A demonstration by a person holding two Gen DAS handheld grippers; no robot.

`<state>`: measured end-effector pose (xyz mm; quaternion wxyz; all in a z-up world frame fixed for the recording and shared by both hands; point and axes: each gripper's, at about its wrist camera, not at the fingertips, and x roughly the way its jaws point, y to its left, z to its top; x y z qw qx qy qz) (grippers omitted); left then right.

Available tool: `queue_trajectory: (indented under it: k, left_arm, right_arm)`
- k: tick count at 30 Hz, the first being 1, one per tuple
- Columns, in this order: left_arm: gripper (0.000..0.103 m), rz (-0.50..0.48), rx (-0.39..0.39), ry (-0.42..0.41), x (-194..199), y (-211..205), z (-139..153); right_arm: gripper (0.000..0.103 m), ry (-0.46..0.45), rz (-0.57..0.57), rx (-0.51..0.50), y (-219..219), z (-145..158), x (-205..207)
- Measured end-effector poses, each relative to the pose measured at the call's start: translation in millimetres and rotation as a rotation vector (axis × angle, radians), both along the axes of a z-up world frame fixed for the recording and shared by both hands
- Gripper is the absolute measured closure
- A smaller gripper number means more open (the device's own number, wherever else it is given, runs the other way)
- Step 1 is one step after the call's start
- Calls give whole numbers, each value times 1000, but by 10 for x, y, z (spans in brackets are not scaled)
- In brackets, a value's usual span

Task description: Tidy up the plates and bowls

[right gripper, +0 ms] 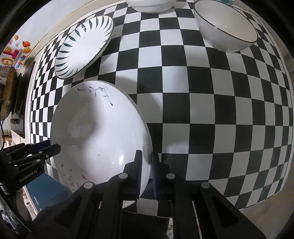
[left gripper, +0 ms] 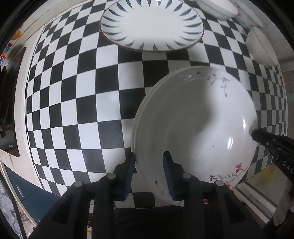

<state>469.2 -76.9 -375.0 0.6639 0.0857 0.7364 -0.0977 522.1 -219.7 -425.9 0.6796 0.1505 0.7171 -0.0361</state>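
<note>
Closest of all were the two hand-held grippers, both pointing straight down at the counter (right gripper: 211, 103) with its black and white squares. The left hand-held gripper (left gripper: 149, 171) had its two blue pads (left gripper: 130, 171) squeezed on the near edge of the flowered plates (left gripper: 198, 128), one pad outside the rim and one inside. Two rims showed there, one plate sitting inside the other, so it held a stack of two. The right hand-held gripper (right gripper: 146, 171) pinched the other side of the same stack, its pads almost together with only the thin rim between them. The stack looked tipped, with its near edge past the edge of the counter.

Farther back lay one flat plate with blue leaf marks (left gripper: 152, 23), resting on the counter, well apart from the stack. Past that sat two white bowls: one bowl with a dark rim (right gripper: 226, 27) standing upright on the right, and one plain white bowl (right gripper: 150, 5) at the very back, partly cut off at the top.
</note>
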Motion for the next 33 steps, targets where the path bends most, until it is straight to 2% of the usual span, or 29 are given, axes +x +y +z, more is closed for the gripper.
queue_trajectory:
  k: [6,7,9,10,11,13,17,24,30,31,33]
  left_arm:
    - [73,21,-50,-107,123,29,484]
    - [68,31,-64,-123,173,46,547]
    - [63,54,-109,-140,306,90,650]
    - [60,63,-127,-146,377,128,654]
    - [60,71,-134,-150,464,148,657]
    - [60,91,-127,-165,662,252,612]
    - [60,123,-113,-161,1105,335,453]
    - [60,143,-107,-99,1842,430,67]
    - [60,116,-109,-36,2200,431,-206]
    - [62,108,-112,-34,2234,425,-231]
    - [72,91,-125,-25,2270,402,-262]
  right_arm:
    - [91,-33,-31,17,-73,230,75]
    - [87,-46,-36,24,-98,286,96]
    - [68,-65,-53,45,-149,383,179]
    - [46,-80,-70,75,-178,418,239]
    - [35,-96,-86,103,-221,451,301]
    - [35,-114,-109,141,-259,477,460]
    - [35,-142,-134,152,-268,449,840]
    - [37,-117,-155,139,-159,104,1643]
    - [54,-58,-148,124,-166,-281,2155]
    - [59,-46,-150,132,-175,-343,2221]
    - [66,-28,-154,144,-192,-445,2262]
